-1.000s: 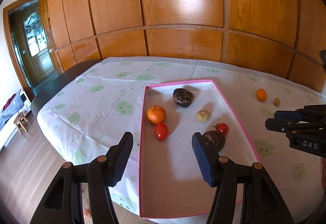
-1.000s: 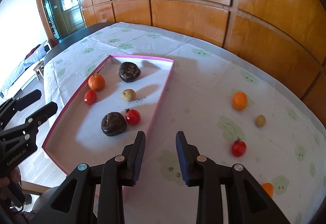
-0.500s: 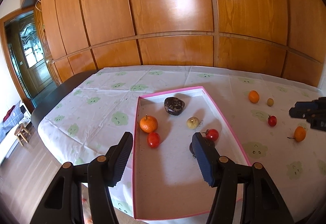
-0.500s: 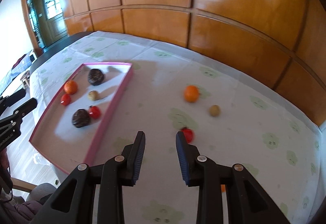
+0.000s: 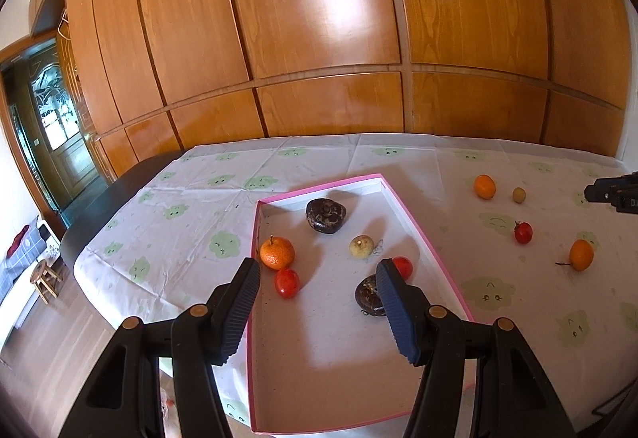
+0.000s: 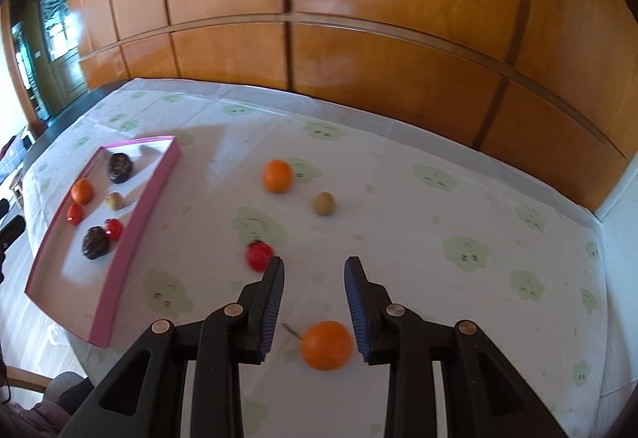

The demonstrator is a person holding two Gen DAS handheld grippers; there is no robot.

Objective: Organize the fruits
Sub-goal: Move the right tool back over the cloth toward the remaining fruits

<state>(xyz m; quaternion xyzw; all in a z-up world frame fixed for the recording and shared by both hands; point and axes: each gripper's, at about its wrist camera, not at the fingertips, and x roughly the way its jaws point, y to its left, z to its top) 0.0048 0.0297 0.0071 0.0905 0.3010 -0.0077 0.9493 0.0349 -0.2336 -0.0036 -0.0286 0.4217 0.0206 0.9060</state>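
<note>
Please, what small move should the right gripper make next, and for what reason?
Probably lower the right gripper a little and close on the stemmed orange. This orange lies loose on the tablecloth, below and between the open fingers, not yet touched, while six fruits already sit in the pink tray.

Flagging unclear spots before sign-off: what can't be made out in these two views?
- Left wrist view: near dark fruit partly hidden behind a finger of the left gripper.
- Left wrist view: right gripper cut off by the frame edge.
- Right wrist view: near orange motion-blurred; contact with the pads unclear.
- Right wrist view: tray fruit blurred.
</note>
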